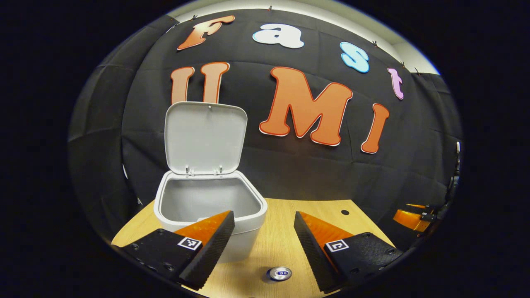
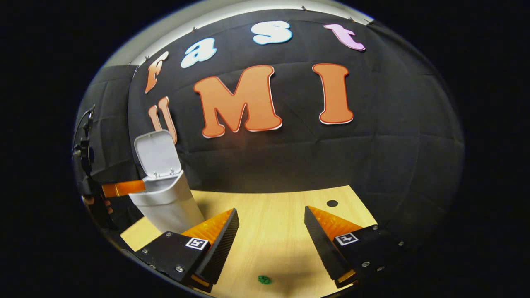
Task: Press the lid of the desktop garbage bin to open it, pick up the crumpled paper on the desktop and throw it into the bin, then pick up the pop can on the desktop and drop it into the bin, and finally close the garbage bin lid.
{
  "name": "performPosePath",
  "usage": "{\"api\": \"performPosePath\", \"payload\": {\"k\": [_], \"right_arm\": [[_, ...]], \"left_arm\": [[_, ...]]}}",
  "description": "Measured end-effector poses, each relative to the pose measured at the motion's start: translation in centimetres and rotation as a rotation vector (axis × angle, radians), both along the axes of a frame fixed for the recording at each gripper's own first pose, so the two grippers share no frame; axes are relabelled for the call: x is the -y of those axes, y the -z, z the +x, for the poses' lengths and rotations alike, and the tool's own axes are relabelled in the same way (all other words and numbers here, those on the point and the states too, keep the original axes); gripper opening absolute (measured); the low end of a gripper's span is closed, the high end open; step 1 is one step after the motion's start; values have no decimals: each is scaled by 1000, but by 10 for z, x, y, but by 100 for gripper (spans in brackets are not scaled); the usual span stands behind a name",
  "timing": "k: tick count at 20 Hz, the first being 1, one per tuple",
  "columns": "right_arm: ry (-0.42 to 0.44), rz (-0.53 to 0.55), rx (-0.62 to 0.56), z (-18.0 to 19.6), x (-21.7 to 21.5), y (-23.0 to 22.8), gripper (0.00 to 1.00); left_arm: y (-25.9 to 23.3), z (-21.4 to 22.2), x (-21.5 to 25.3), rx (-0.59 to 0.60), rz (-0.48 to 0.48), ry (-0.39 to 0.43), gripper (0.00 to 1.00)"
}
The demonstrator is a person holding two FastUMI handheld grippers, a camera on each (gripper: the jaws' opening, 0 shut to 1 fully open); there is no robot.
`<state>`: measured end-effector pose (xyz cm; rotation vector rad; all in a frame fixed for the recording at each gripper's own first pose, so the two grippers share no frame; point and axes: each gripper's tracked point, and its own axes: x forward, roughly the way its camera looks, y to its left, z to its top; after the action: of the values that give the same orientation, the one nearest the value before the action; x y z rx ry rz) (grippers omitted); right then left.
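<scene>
A pale wooden bench (image 1: 285,215) is standing in front of a black cloth wall (image 1: 290,174).

In the left gripper view, the left claw (image 1: 264,231) is hovering above the bench with its two fingers spread wide apart, released and grasping nothing. Just below the gap between the fingers, a pop can (image 1: 280,273) is standing upright on the bench, its shiny top facing the camera. Ahead of the claw and to its left, the white garbage bin (image 1: 209,207) is sitting on the bench, partly behind the left finger. Its lid (image 1: 205,138) is standing up at the back, and the inside is showing as open. Far to the right, part of the other claw is peeking in at the edge.

In the right gripper view, the right claw (image 2: 271,231) is also hanging open above the bench, holding nothing. Below the gap between its fingers, a small green crumpled paper (image 2: 264,279) is lying on the bench. The bin (image 2: 167,205) is sitting well off to the left, lid (image 2: 157,154) raised, with the left claw's finger (image 2: 123,188) reaching beside its rim.
</scene>
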<state>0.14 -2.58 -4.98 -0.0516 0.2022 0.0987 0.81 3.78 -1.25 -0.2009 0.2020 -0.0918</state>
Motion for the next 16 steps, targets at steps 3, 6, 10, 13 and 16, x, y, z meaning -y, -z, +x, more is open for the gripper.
{"api": "performPosePath", "payload": {"k": [3, 6, 10, 13, 16], "right_arm": [[-36, 11, -120, -5, -6, 51, 95], [-6, 5, -274, -8, -7, 117, 95], [29, 106, -439, -23, -12, 188, 96], [64, 129, -524, -25, -14, 231, 96], [92, 135, -594, -31, -19, 257, 96]], "left_arm": [[4, 2, -2, -6, 32, 19, 93], [6, 6, -3, -1, 71, 41, 92], [13, 15, -6, -21, 81, 71, 92], [25, 20, -13, -67, 89, 97, 92], [25, 22, -17, -72, 107, 118, 90]]}}
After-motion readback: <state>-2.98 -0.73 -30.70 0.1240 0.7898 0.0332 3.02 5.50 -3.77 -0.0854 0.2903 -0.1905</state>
